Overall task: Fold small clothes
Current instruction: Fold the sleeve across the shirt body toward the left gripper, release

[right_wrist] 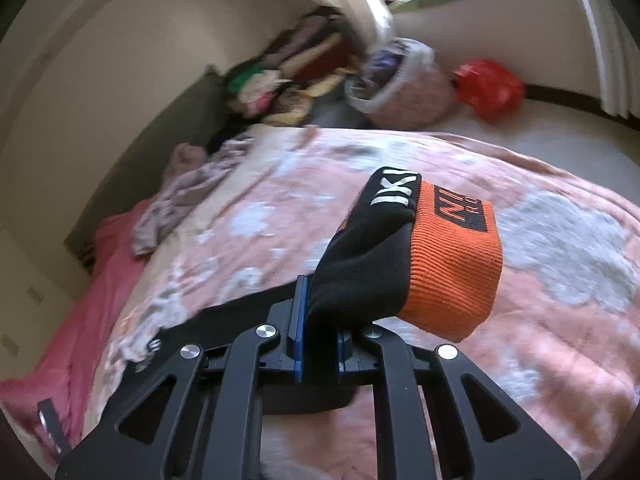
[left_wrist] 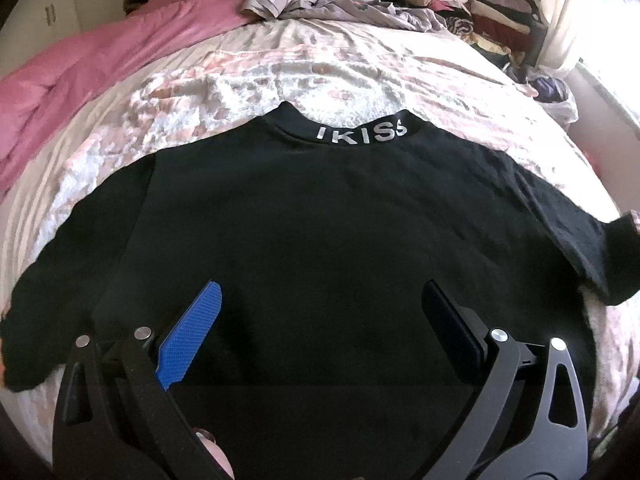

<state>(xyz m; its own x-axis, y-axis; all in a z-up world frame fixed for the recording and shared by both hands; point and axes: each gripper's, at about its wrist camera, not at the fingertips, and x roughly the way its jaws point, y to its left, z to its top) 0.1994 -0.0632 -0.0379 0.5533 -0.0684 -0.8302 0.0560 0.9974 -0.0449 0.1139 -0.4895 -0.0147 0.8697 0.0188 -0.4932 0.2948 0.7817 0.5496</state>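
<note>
A black shirt lies spread flat on the bed, its collar with white lettering at the far side. My left gripper hovers open over the shirt's lower half, with nothing between its blue pad and the black one. In the right wrist view my right gripper is shut on the shirt's black sleeve. The sleeve is lifted off the bed, and its orange ribbed cuff hangs past the fingers. The raised sleeve end shows blurred at the right edge of the left wrist view.
The bed has a pink-and-white floral cover. A pink duvet lies along its left side and crumpled lilac clothes at the far end. Folded clothes are stacked beyond. A laundry basket and red bag sit on the floor.
</note>
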